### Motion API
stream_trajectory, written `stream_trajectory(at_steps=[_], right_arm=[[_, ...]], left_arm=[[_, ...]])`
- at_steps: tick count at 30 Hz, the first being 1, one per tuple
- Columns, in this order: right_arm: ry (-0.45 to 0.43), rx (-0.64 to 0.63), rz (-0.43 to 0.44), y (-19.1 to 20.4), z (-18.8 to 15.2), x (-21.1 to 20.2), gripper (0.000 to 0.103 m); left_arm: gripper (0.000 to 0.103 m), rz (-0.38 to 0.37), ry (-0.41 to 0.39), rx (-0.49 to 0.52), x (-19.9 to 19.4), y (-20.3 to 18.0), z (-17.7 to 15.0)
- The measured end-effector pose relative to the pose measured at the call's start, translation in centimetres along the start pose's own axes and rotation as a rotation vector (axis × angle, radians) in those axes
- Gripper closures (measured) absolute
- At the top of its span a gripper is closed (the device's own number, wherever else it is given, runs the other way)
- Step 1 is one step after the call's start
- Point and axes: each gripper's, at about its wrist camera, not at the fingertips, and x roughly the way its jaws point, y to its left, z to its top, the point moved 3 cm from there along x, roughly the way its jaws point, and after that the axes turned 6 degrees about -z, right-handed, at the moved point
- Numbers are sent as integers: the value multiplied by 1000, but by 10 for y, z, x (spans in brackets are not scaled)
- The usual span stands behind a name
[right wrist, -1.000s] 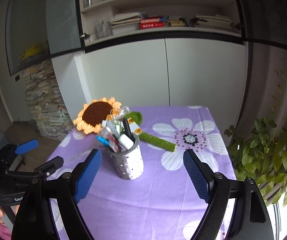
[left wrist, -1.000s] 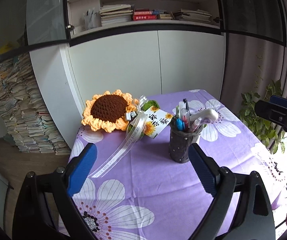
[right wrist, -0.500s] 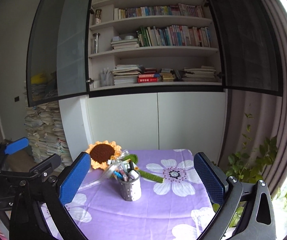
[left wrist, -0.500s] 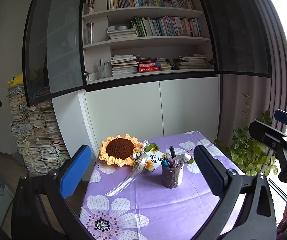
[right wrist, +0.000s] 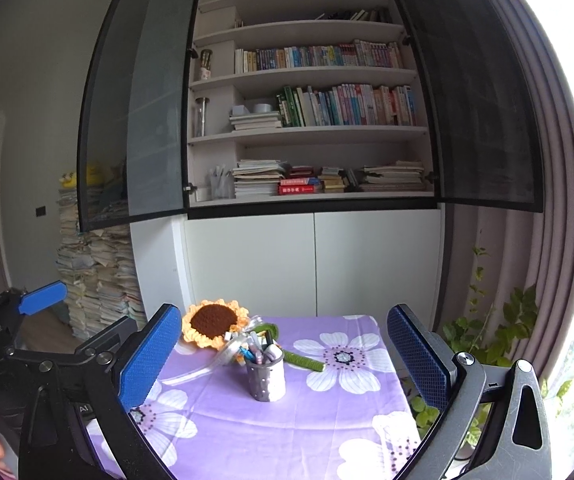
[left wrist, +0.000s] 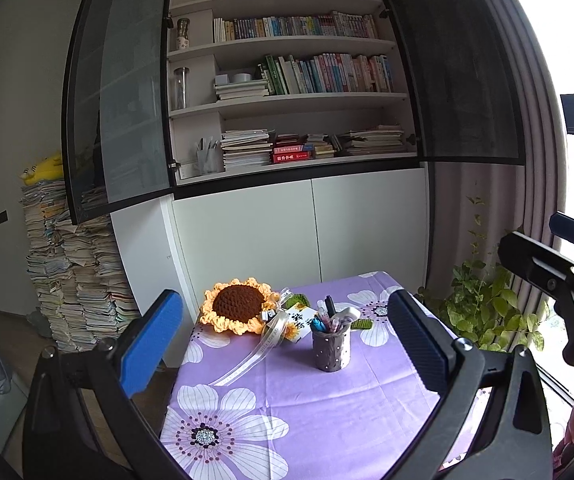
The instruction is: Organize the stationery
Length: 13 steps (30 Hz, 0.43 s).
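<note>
Pens and markers stand bunched upright in a dark grey dotted pen holder (left wrist: 331, 350) on the purple flower-print tablecloth (left wrist: 327, 412), beside a crocheted sunflower (left wrist: 239, 310), so the sorting looks done. Left gripper (left wrist: 285, 342) and right gripper (right wrist: 283, 354) sit well back, aimed almost level, jaws just opened wide, both empty

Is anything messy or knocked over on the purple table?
Nothing is knocked over. The pen cup stands upright with the pens inside. The crochet sunflower lies flat on the tablecloth, its ribbon trailing loose. Both cabinet doors hang wide open.
</note>
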Motion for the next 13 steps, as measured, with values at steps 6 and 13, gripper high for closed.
stream_trajectory(at_steps=[6,13], right_arm=[[-4,5,4,-1,-2,-6,0],[-9,4,-1,1,-2,-8,0]], left_arm=[[1,4,-17,12,-6,-3,0],[1,8,-28,7,-9,0,-1]])
